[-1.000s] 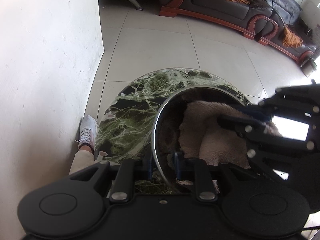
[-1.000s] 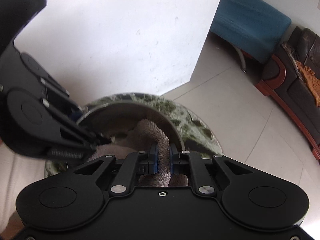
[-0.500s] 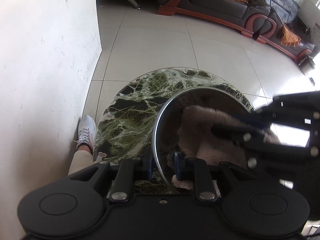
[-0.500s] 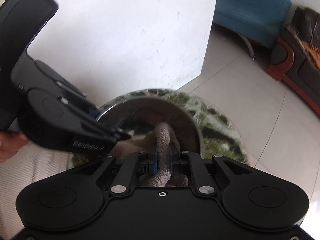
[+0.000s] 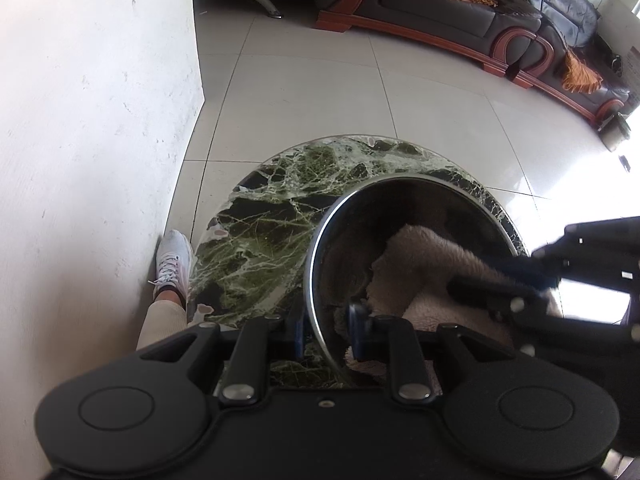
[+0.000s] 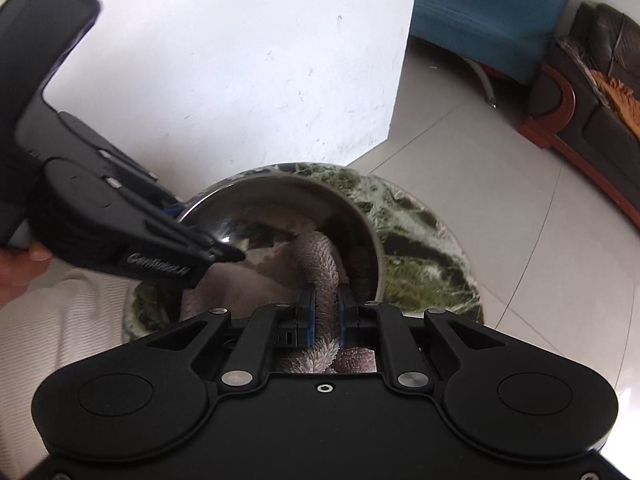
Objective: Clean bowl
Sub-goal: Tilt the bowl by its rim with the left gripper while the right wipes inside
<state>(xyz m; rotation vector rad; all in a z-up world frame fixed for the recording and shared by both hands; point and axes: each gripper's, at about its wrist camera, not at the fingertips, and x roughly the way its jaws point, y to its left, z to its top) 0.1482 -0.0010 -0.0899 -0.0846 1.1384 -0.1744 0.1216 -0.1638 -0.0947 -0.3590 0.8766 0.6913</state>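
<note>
Left gripper (image 5: 326, 330): clamped on the bowl (image 5: 400, 204) rim, one finger inside, one outside, holding steady.
Right gripper (image 6: 325, 308): shut on the cloth (image 6: 320, 256), rolled a touch since a second ago.
Bowl: on the marble table (image 5: 260, 220), straight ahead of both grippers.
Meaning: wiping looks mid-stroke, not finished.

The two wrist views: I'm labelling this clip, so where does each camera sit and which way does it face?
Left wrist: on the left gripper, angled down at the bowl whose rim it clamps; shows the right gripper, a trouser leg and shoe.
Right wrist: on the right gripper, angled down into the bowl, pinching the cloth; shows the left gripper, a thumb.
Shared: bowl, cloth, marble table, white wall, sofa.
</note>
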